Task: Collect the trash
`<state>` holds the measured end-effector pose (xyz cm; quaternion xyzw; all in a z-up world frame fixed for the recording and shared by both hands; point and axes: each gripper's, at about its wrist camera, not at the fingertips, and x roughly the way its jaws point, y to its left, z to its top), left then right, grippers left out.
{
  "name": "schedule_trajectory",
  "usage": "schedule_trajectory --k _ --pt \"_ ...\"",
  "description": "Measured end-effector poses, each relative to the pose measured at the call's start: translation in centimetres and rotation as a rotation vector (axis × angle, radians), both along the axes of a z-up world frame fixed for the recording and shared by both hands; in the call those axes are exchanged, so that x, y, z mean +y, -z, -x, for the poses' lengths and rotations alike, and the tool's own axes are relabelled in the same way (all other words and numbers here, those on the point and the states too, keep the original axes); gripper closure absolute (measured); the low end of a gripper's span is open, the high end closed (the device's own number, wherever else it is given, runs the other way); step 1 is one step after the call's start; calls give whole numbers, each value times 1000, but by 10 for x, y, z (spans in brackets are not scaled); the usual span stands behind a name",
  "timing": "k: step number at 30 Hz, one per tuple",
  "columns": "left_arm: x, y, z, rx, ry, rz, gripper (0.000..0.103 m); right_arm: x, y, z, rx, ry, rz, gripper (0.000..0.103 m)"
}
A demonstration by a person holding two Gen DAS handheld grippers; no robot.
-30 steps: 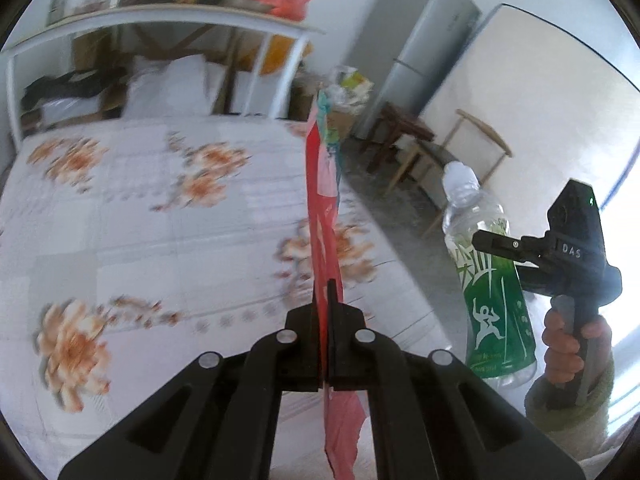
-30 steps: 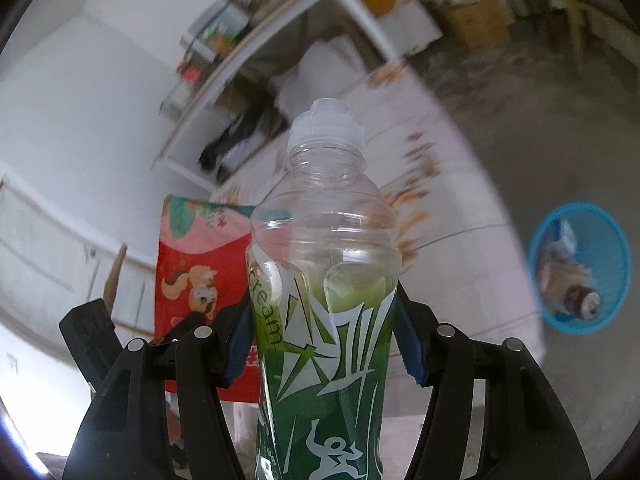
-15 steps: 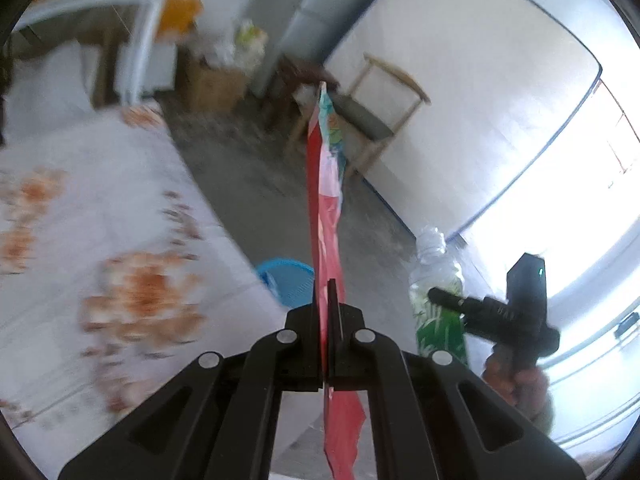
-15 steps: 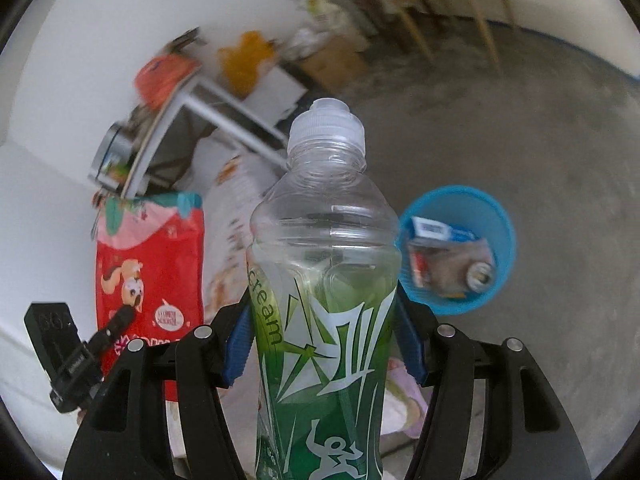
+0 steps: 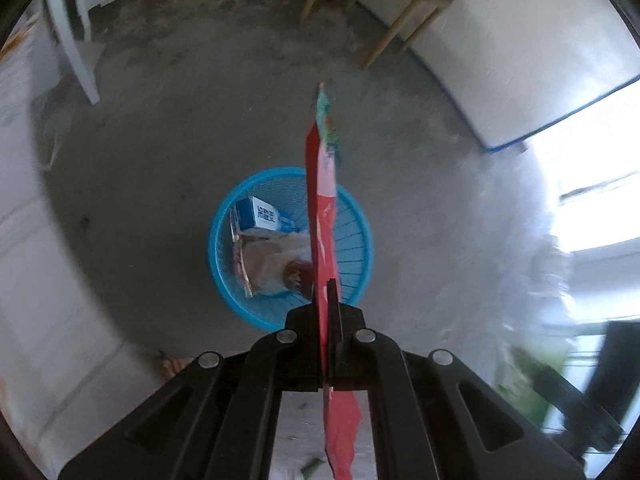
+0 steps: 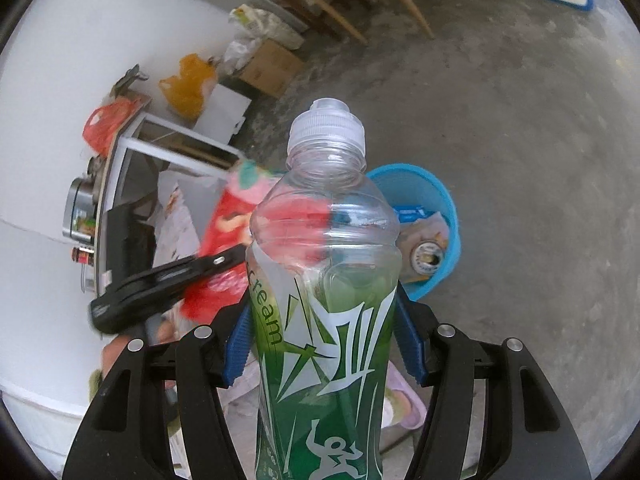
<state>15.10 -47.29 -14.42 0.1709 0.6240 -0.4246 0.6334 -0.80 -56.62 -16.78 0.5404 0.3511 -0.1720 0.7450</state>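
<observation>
My left gripper is shut on a flat red snack wrapper, seen edge-on, held above a blue mesh trash basket on the floor. The basket holds a blue-and-white box, crumpled paper and a can. My right gripper is shut on a clear plastic bottle with a green label and a white cap. In the right wrist view the basket stands behind the bottle, and the left gripper with the wrapper is to the left.
Grey concrete floor surrounds the basket. Wooden chair legs and a white wall panel stand at the back. The white bed frame and bed edge are to the left. A cardboard box and bags lie by the wall.
Both grippers have swung away from the bed toward the floor. The blue basket now lies right under the wrapper and close behind the bottle. Both grips are unchanged.
</observation>
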Motion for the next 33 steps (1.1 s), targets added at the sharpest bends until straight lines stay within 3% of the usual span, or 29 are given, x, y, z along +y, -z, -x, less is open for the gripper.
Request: schedule_trajectory --k 2,5,6,10,13,18,21,23,26,33 --pt "-16 18 1 -32 30 -53 101 -3 5 -1 11 8 -11 45" --pt "-35 48 -3 -56 70 -149 85 -6 13 -8 27 8 -27 45" --pt "-35 53 -6 -79 63 -162 77 -5 15 -10 32 5 -29 45" --pt "-29 51 -21 -97 23 -138 69 -8 29 -25 47 -18 -58 45" --pt "-17 37 -29 -134 3 -109 68 -9 44 -35 56 -36 -97 45" --pt "21 -20 -34 -188 -15 23 62 -20 73 -78 48 -45 -206 45" --pt "61 -62 -36 -239 -31 115 45 -26 88 -99 52 -43 -260 42" --pt "88 -81 -37 -279 -57 145 40 -30 108 -119 93 -37 -279 31" --pt "144 -103 -34 -303 -102 194 34 -29 129 -129 232 -19 -201 31" --pt "257 -124 -2 -413 -188 247 26 -11 112 -97 244 -15 -96 31"
